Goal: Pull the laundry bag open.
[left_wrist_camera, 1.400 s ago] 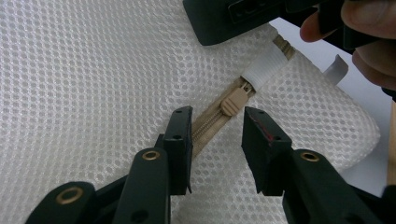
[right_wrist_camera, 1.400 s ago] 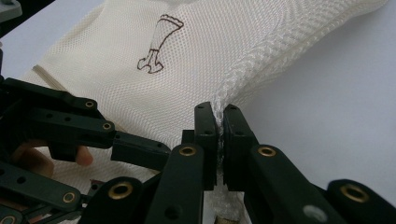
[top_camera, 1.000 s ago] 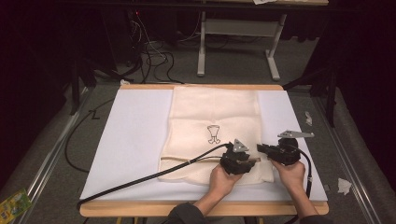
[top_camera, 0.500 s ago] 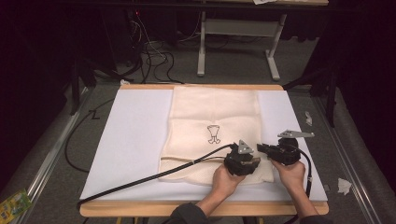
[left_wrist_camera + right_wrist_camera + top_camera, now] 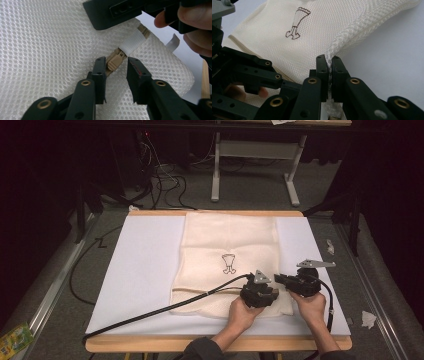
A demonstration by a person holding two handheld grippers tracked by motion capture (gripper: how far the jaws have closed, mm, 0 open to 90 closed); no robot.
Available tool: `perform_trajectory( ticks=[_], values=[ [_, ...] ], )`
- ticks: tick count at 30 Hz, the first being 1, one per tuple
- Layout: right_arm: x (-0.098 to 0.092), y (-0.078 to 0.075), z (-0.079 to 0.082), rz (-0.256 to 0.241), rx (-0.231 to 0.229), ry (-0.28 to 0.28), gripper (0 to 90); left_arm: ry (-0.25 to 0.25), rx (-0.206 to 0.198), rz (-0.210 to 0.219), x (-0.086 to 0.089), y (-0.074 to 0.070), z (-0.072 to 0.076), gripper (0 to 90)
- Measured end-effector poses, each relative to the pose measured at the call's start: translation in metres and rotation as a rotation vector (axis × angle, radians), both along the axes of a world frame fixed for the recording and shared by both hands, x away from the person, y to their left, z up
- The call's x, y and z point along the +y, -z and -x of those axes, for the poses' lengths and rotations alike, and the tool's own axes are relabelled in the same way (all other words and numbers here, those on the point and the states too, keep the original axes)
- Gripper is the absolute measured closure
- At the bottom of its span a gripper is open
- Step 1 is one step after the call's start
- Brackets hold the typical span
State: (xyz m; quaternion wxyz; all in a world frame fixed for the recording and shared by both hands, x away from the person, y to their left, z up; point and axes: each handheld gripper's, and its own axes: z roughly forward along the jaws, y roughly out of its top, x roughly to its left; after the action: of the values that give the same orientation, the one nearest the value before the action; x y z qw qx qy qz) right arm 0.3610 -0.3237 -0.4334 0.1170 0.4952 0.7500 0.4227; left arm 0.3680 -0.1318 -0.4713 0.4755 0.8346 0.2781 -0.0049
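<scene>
A cream mesh bag [image 5: 227, 245] with a small dark printed emblem [image 5: 228, 264] lies flat on the white mat. Its tan zipper pull [image 5: 115, 58] sticks out of a white ribbed sleeve [image 5: 132, 43] at the bag's near right corner. My left gripper [image 5: 115, 62] stands open around that pull; the left jaw touches it and the right jaw stays clear. My right gripper [image 5: 327, 60] is shut on the bag's bunched mesh edge [image 5: 337, 46]. In the high view the left gripper [image 5: 272, 291] and right gripper [image 5: 278, 279] sit close together over that corner.
The white mat [image 5: 145, 265] covers a wooden table [image 5: 150, 345]. A black cable [image 5: 150, 315] runs from the left gripper across the mat to the near left edge. Scraps of paper [image 5: 369, 319] lie off the table's right side; desk legs [image 5: 215, 170] stand behind.
The left gripper has shifted slightly right, closer to the right gripper. The right gripper and the bag have stayed put.
</scene>
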Motion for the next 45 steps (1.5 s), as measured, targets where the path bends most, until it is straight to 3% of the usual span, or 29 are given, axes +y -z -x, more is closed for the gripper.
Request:
perform_trajectory(
  ticks=[4,20,29,32,37,45],
  values=[
    [0.0002,0.0001,-0.0002,0.005,0.000,-0.002,87.5,0.012,-0.012,0.005,0.0004,0.0001,0.0010,73.0],
    [-0.0028,0.0039,0.0006,-0.005,0.006,0.000,87.5,0.033,0.007,0.041,0.0004,0.0003,0.0008,80.4],
    [-0.0016,0.0052,-0.0001,-0.002,0.008,-0.002,87.5,0.026,0.031,0.048,-0.0008,0.0022,-0.0005,76.7],
    [-0.0009,0.0052,-0.0002,0.000,0.006,-0.002,87.5,0.024,0.030,0.041,-0.0008,0.0023,-0.0009,85.3],
    [-0.0012,0.0055,-0.0006,-0.001,0.006,-0.003,87.5,0.026,0.043,0.053,-0.0015,0.0034,-0.0007,86.4],
    [-0.0037,0.0064,0.0002,0.017,-0.001,-0.002,87.5,0.037,0.025,0.050,-0.0004,0.0019,0.0005,87.0]
  ],
)
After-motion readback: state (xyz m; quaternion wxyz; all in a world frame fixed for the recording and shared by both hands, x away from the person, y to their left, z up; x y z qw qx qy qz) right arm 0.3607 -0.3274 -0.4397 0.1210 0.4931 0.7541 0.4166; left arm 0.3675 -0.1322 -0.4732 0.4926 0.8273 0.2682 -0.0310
